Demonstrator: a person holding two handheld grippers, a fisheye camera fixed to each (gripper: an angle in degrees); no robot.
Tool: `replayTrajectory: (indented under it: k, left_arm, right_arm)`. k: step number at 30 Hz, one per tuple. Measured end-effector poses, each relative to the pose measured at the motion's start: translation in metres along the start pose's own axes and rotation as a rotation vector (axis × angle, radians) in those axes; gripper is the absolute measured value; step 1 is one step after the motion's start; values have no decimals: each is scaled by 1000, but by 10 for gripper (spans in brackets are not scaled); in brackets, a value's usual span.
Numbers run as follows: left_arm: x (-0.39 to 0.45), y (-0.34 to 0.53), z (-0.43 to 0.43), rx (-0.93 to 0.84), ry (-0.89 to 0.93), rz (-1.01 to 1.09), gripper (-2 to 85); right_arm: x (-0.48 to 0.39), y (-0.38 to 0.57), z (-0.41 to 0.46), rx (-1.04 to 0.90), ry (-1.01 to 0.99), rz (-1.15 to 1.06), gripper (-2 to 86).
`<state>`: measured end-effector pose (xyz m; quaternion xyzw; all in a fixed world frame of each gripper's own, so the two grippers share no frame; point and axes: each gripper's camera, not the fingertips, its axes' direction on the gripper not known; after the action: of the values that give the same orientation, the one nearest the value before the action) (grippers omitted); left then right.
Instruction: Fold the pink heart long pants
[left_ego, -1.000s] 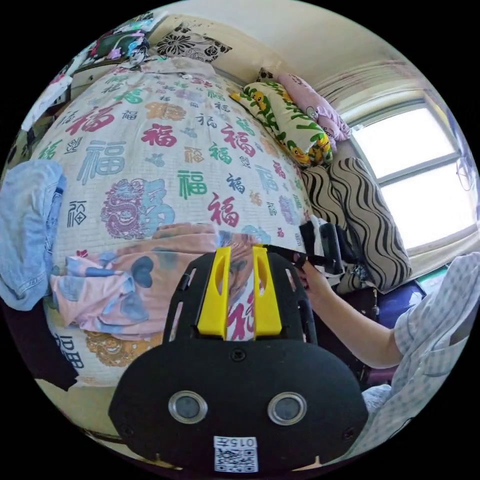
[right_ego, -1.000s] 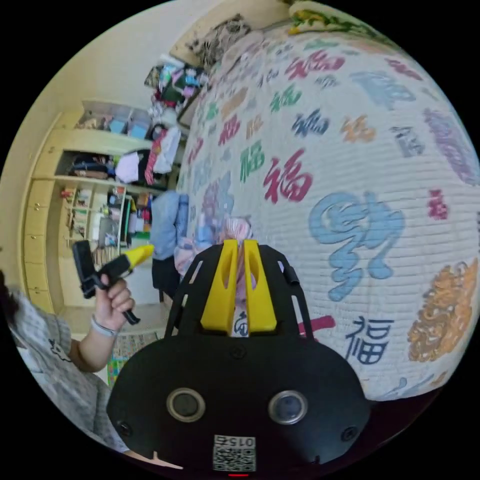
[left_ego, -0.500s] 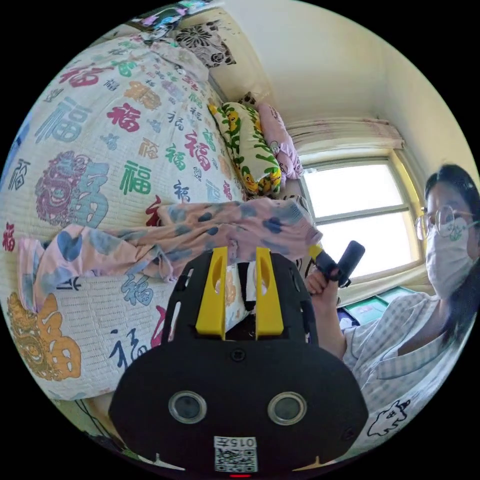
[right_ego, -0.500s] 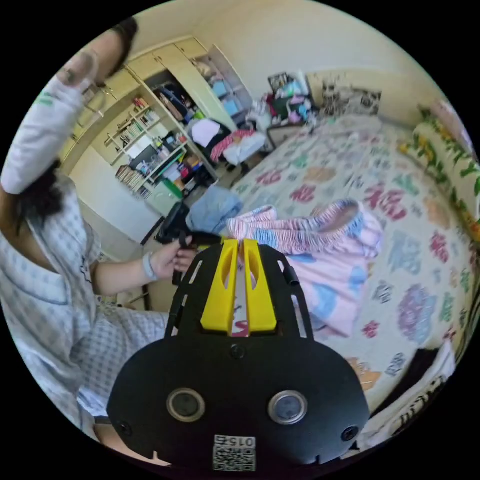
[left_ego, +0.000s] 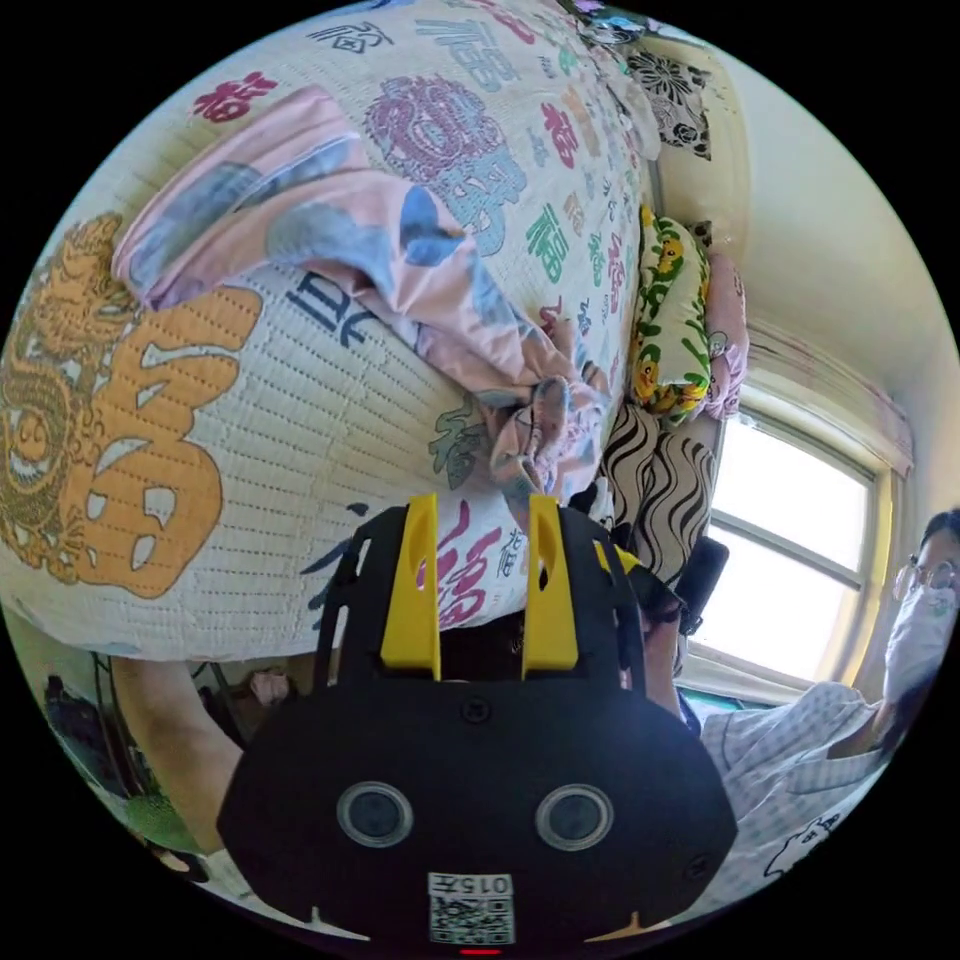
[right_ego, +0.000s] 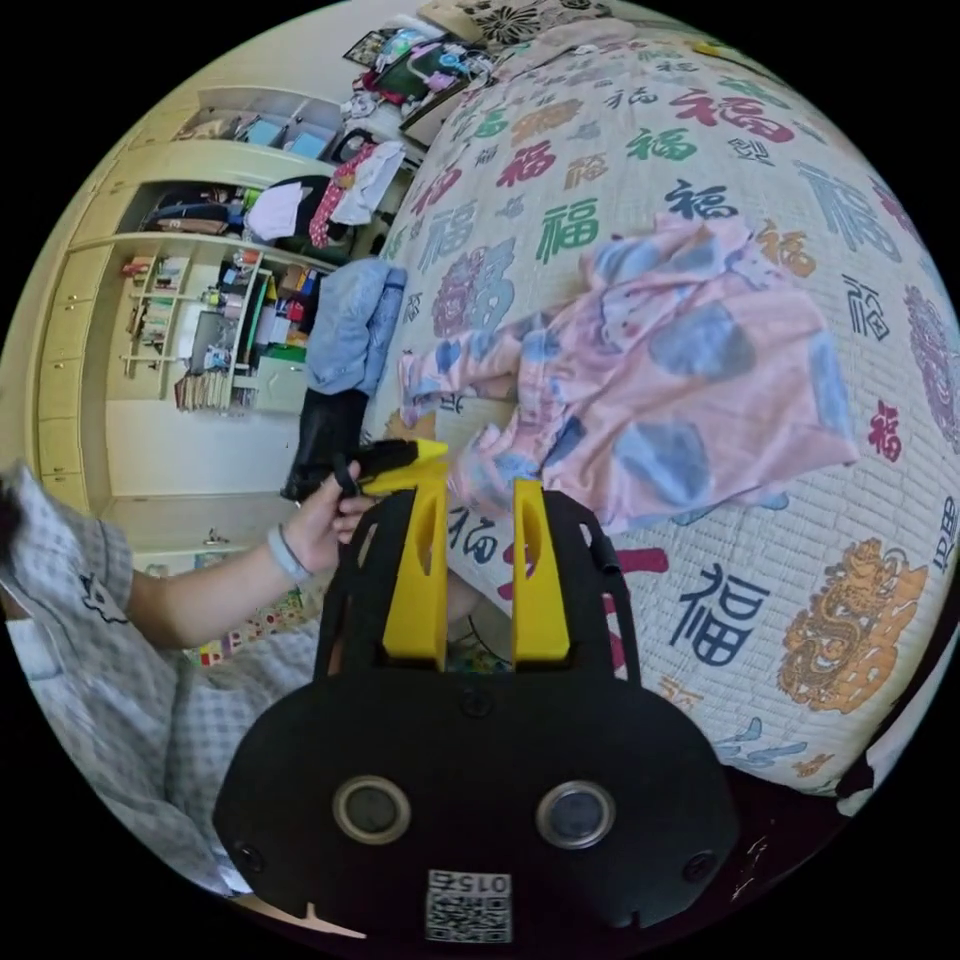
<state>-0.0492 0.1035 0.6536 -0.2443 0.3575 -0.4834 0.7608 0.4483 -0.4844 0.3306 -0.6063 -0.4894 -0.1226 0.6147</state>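
Released since earlier, pink heart pants (right_ego: 660, 390) crumpled crosswise near quilt (right_ego: 800, 180) edge, both tongs (left_ego: 482, 560) (right_ego: 478, 545) spread, empty

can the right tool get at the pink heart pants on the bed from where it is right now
Probably yes. The right tool is open, its jaws apart and pointing at the near bunched edge of the pink heart pants, which lie loose on the bedspread. Nothing sits between them; the left tool is off to the side.
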Motion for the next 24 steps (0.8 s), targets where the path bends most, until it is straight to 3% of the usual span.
replayTrajectory:
  k: [5,7,15,19,24]
  left_arm:
    - [-12,2,16,126,201,-178,121]
    - [-7,5,17,136,65,-161,127]
    - [23,15,35,42,-182,-36,117]
    - [40,31,32,58,-200,-31,125]
    - [69,49,30,46,-330,26,118]
  right_arm:
    - [-2,-4,-14,68,-26,78,98]
    - [-4,-7,-7,46,55,95,101]
    - [-21,-11,51,-59,350,135,111]
    - [-28,6,75,-125,541,118,93]
    - [-23,42,65,-98,435,152,69]
